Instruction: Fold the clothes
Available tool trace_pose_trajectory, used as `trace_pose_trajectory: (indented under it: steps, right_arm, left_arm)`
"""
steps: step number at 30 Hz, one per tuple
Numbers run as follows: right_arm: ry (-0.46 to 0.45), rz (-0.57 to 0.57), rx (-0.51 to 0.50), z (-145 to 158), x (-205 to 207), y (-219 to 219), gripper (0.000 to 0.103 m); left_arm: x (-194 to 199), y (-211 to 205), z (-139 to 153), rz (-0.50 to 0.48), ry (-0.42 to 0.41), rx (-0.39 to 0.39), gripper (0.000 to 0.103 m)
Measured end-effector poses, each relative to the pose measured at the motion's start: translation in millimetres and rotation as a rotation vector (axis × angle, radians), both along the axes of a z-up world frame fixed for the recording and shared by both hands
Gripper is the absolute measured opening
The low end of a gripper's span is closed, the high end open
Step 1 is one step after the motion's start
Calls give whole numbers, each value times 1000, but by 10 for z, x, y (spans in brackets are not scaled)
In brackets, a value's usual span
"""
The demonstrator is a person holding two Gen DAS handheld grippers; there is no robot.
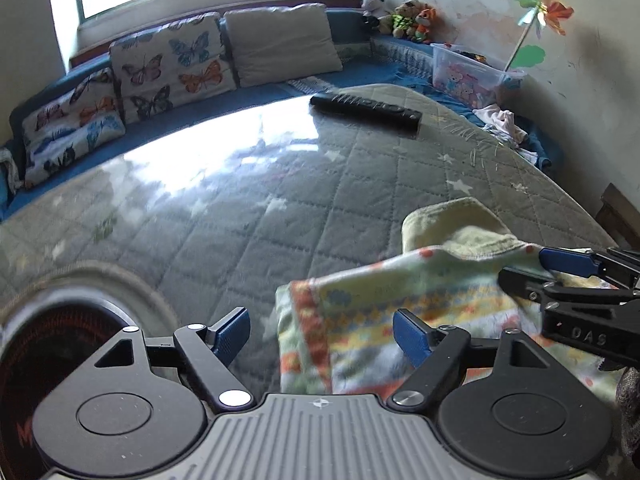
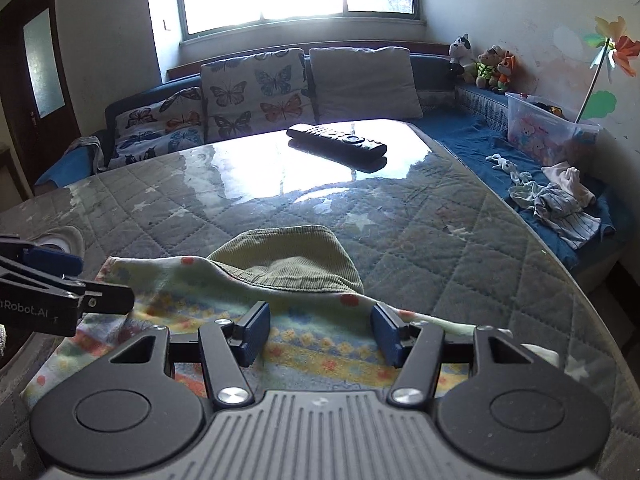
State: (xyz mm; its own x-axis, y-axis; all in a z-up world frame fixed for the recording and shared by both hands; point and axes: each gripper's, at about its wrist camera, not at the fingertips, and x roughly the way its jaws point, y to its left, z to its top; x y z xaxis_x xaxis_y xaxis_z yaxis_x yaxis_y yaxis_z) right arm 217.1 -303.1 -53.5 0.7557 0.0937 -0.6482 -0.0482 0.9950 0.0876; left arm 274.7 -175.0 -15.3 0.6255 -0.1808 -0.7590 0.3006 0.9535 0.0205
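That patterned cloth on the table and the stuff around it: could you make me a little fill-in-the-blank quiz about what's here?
1. The patterned cloth lies partly over an olive-green piece of ____ fabric.
2. The remote control lies on the table, on the far side nearest the ____.
3. The pillows on the sofa are printed with ____.
4. Both the left claw and the right claw are ____.

Missing words: corduroy; sofa; butterflies; open
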Motion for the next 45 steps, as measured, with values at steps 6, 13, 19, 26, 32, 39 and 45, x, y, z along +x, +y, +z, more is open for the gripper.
trace_pose_trajectory:
  steps: [6,13,19,26,32,39,45]
  right_arm:
    - [-8,-11,1,-43,26,18,61]
    - [-12,-8,3,-45,25,28,68]
    - [-19,-5,-5,-40,8,67,77]
    - [-23,20,-14,36,-182,136,86]
    - [-15,29,-35,24,-419,229,89]
    - [-29,39,-71,-1,-799,384,89]
    - [-48,9,-78,-38,-1124,517,89]
  left_arm:
    - [208,-136,-84,-18,10,22,81]
    - [291,-115,-154,-12,26,16,81]
    - [256,-105,-151,1,18,19,81]
    - [71,-25,-61,22,-10,9,81]
    - [-219,73,-16,26,-43,24,81]
    - [-570,164,-25,11,-82,37,82]
    - [-810,259,-101,-6,-105,57,84]
